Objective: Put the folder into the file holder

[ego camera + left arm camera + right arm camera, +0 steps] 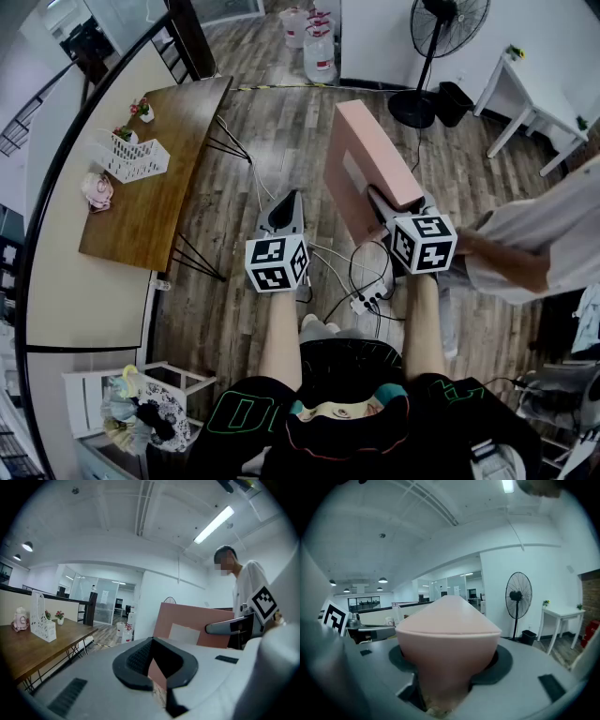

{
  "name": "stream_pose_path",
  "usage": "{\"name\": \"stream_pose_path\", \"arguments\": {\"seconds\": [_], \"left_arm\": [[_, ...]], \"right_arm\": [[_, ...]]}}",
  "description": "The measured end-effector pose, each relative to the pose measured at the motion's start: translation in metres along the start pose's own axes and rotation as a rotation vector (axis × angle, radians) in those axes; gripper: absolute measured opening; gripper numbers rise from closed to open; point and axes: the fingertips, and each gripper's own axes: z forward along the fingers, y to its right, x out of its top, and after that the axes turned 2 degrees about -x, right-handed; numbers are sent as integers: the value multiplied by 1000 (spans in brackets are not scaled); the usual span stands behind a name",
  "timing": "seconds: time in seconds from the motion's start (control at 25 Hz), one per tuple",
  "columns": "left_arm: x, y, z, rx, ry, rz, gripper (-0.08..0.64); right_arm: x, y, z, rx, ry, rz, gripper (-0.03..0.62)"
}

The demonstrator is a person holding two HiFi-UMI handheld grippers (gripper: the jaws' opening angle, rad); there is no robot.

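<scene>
A thick pink folder (pixel 361 159) is held up in the air over the wooden floor, with my right gripper (pixel 382 214) shut on its lower end. In the right gripper view the folder (pixel 445 630) fills the space between the jaws. My left gripper (pixel 286 202) hovers to its left, shut and holding nothing; in its own view the folder (pixel 187 620) shows just beyond its tips (pixel 151 641). The white file holder (pixel 131 157) stands on the wooden table (pixel 178 159) at the far left, well away from both grippers, and it also appears in the left gripper view (pixel 41 620).
A person in a white shirt (pixel 544 234) stands close on the right, one hand near my right gripper. A pink toy (pixel 97 190) and small flower pots (pixel 141 111) share the table. Cables (pixel 361 286) lie on the floor; a standing fan (pixel 436 56) and a white table (pixel 534 94) are beyond.
</scene>
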Motion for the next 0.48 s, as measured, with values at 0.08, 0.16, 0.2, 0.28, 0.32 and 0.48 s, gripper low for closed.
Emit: {"name": "stream_pose_path", "arguments": {"seconds": [0.08, 0.16, 0.2, 0.28, 0.32, 0.48], "left_arm": [[2, 5, -3, 6, 1, 1, -3], [4, 9, -6, 9, 2, 3, -3], [5, 11, -7, 10, 2, 4, -3], [7, 11, -9, 13, 4, 7, -3], [8, 11, -10, 15, 6, 10, -3], [13, 5, -14, 20, 14, 18, -3]], "right_arm": [[2, -1, -6, 15, 6, 0, 284], [4, -2, -10, 23, 8, 2, 284], [4, -1, -10, 24, 5, 5, 284], [3, -2, -11, 27, -2, 16, 284], [3, -3, -10, 30, -3, 23, 284], [4, -8, -8, 45, 4, 43, 284]]}}
